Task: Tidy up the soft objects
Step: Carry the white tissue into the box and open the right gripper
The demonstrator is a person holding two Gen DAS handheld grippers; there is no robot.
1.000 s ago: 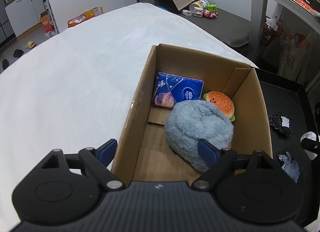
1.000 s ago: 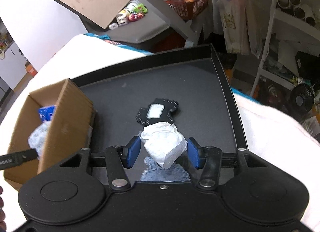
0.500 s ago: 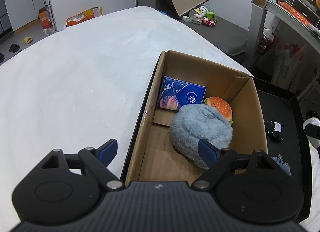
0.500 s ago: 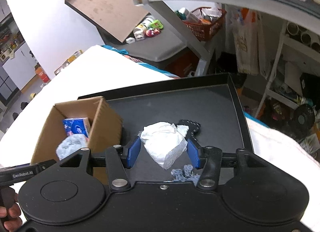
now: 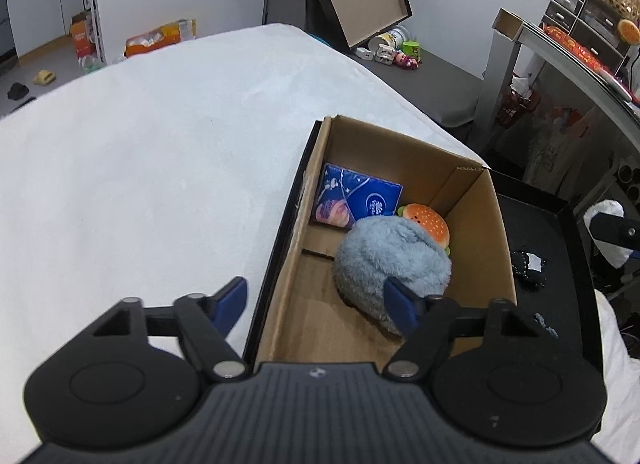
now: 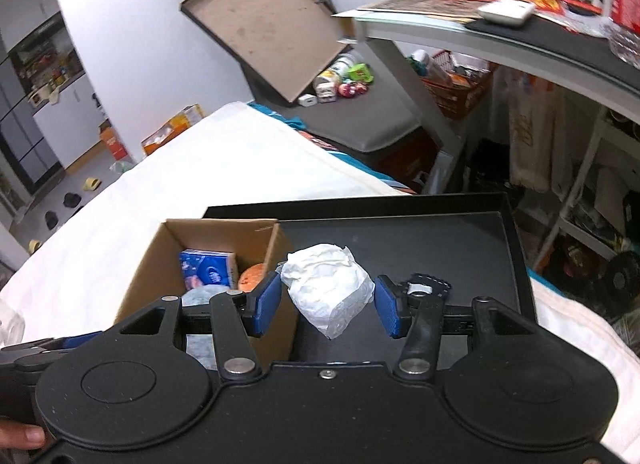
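My right gripper (image 6: 327, 304) is shut on a crumpled white cloth wad (image 6: 328, 288) and holds it in the air above the black tray (image 6: 508, 260), right of the cardboard box (image 6: 144, 276). The box (image 5: 500, 224) holds a grey fluffy plush (image 5: 388, 260), a burger plush (image 5: 428, 220) and a blue tissue pack (image 5: 356, 200). My left gripper (image 5: 316, 304) is open and empty, straddling the box's near left wall. The white wad also shows at the right edge of the left wrist view (image 5: 604, 216).
A black-and-white patterned cloth (image 5: 528, 264) and a grey-blue scrap (image 5: 544, 324) lie on the black tray (image 5: 560, 216). The white bedsheet (image 5: 140, 184) spreads left of the box. A metal desk (image 6: 480, 36) and cluttered shelves stand to the right.
My right gripper has risen with the white wad and swung toward the box. My left gripper has drawn back a little, so the box looks farther away.
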